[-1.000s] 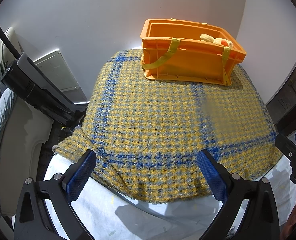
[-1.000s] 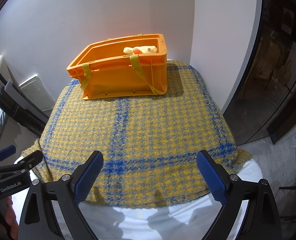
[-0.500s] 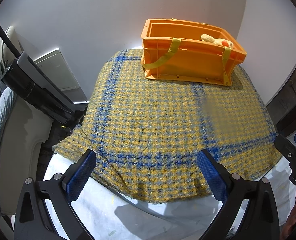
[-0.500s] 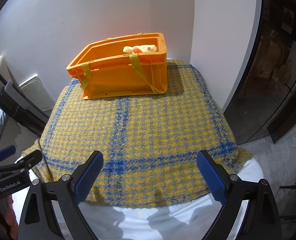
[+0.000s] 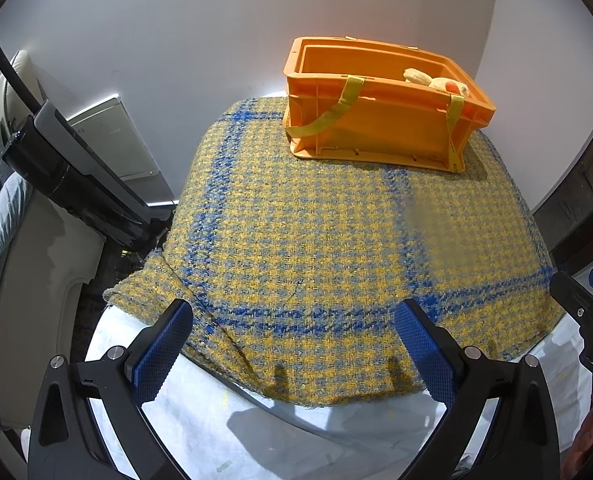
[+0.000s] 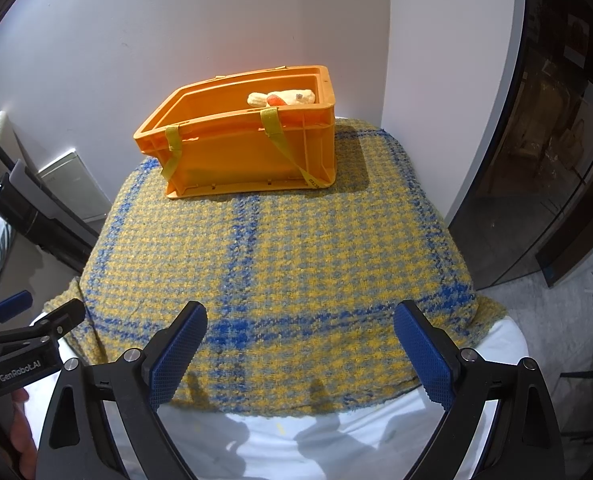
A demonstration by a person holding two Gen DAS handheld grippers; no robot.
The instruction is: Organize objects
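Left tongs (image 5: 294,346) apart, empty, near edge of plaid tabletop (image 5: 336,240). Right tongs (image 6: 300,346) likewise apart and empty. Orange crate (image 6: 252,152) far back, plush toy (image 6: 282,98) inside at right. Best approached slowly, clearing the near rim before descending.

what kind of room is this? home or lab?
Probably a home room rather than a lab. A table in a wall corner wears a yellow-blue woven blanket over a white sheet, an orange crate holds a plush toy, and a dark glass door stands alongside.
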